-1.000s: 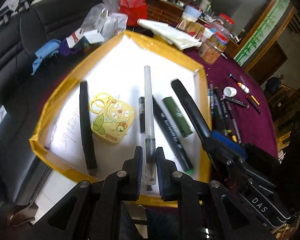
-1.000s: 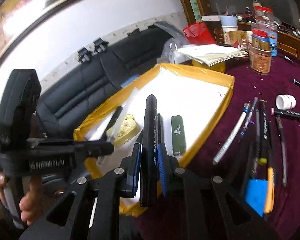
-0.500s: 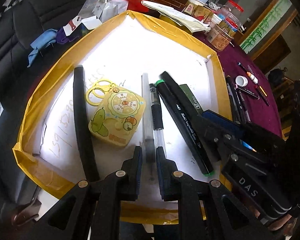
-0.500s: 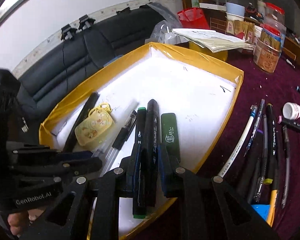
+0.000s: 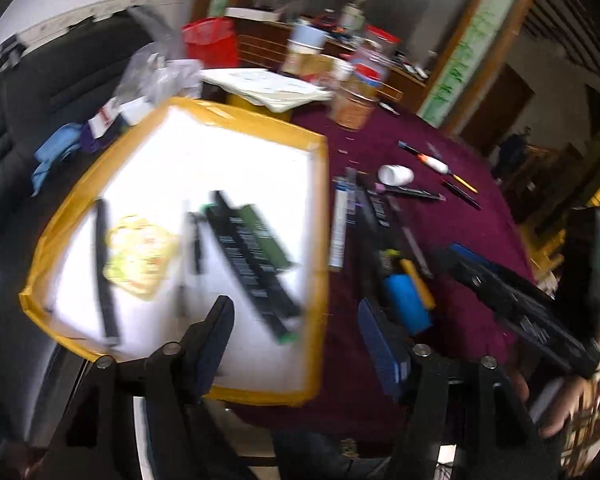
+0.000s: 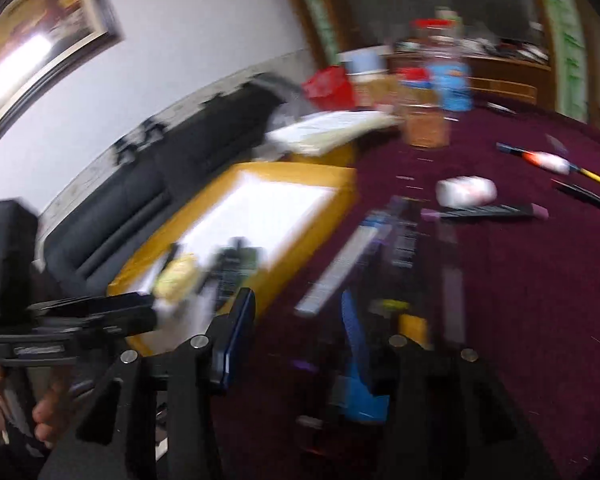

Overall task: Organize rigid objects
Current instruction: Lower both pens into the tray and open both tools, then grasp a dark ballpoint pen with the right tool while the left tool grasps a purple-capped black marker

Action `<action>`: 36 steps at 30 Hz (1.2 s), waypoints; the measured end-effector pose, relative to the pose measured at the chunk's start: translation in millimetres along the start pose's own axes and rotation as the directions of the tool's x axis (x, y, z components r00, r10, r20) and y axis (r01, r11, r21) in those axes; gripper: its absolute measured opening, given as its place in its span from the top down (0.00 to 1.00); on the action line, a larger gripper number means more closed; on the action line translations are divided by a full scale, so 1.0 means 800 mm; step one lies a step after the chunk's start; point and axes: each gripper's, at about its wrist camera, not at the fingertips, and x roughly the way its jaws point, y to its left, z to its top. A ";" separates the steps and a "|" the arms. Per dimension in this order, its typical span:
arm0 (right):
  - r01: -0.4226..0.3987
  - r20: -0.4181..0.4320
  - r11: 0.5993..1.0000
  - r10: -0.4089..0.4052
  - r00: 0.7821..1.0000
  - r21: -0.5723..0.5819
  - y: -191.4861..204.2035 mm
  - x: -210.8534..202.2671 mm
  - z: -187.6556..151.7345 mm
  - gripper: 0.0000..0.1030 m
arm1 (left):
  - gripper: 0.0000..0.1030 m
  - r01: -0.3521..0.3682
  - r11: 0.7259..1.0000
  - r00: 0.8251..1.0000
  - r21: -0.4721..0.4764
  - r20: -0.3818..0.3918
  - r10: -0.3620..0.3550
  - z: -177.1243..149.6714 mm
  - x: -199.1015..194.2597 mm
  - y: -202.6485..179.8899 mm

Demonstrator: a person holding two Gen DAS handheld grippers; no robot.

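Both views are motion-blurred. A yellow-rimmed white tray [image 5: 320, 184] holds a yellow scissors case [image 5: 138, 256], a long black strip [image 5: 106, 272], a clear pen [image 5: 186, 256], black markers [image 5: 252, 268] and a green case [image 5: 266, 236]. The tray also shows in the right wrist view [image 6: 308, 232]. My left gripper [image 5: 296, 328] is open and empty above the tray's near right corner. My right gripper [image 6: 298, 320] is open and empty above loose pens [image 6: 404, 240] on the maroon cloth. A white pen [image 5: 337, 236] lies beside the tray.
More pens [image 5: 420, 192] and a white cap [image 5: 396, 175] lie on the maroon tablecloth [image 5: 460, 220] to the right. Jars [image 5: 356, 100], papers [image 5: 272, 88] and a red bag [image 5: 212, 42] stand behind the tray. A black sofa [image 6: 160, 184] runs along the left.
Both grippers opened and let go of the clear pen and the black marker, which now lie in the tray. Both grippers pulled back and swung right toward the loose pens.
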 end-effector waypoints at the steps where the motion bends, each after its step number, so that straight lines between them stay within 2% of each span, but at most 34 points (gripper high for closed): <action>1: 0.030 -0.006 0.999 -0.030 1.000 0.030 -0.020 -0.004 -0.002 0.57 | 0.32 0.006 1.000 1.000 0.010 -0.012 -0.006 0.000 0.005 -0.010; 4: 0.090 -0.040 0.992 -0.087 0.995 0.088 -0.060 -0.005 -0.008 0.57 | 0.32 0.019 0.999 0.999 0.026 -0.034 -0.018 -0.005 0.017 -0.030; 7: 0.094 -0.078 0.990 -0.087 0.993 0.101 -0.082 0.004 -0.013 0.62 | 0.32 0.016 0.999 0.998 0.038 -0.061 -0.014 -0.012 0.026 -0.043; 10: 0.087 -0.106 0.993 -0.078 0.991 0.084 -0.088 0.018 -0.015 0.67 | 0.32 0.011 0.999 0.997 0.045 -0.078 -0.007 -0.016 0.030 -0.050; 15: 0.146 -0.137 0.987 -0.136 0.981 0.069 -0.102 0.046 0.002 0.67 | 0.32 -0.008 0.999 0.997 0.049 -0.081 0.011 -0.022 0.026 -0.052; 22: 0.189 -0.194 0.981 -0.179 0.965 0.037 -0.117 0.096 0.013 0.79 | 0.32 -0.010 0.998 0.997 0.058 -0.078 0.014 -0.018 0.025 -0.058; 25: 0.243 -0.176 0.970 -0.241 0.954 -0.014 -0.111 0.098 0.012 0.91 | 0.32 -0.013 0.997 0.997 0.075 -0.080 0.019 -0.011 0.032 -0.066; 30: 0.229 -0.174 0.973 -0.222 0.959 0.016 -0.112 0.073 -0.002 0.92 | 0.32 -0.019 0.989 0.990 0.146 -0.137 0.039 0.014 0.068 -0.089; 34: 0.235 -0.144 0.970 -0.224 0.964 0.062 -0.114 0.047 -0.025 0.92 | 0.33 -0.033 0.982 0.976 0.188 -0.203 0.072 0.040 0.115 -0.102; 36: 0.209 -0.137 0.972 -0.194 0.971 0.109 -0.122 0.045 -0.028 0.92 | 0.41 -0.037 0.979 0.969 0.200 -0.233 0.084 0.050 0.138 -0.103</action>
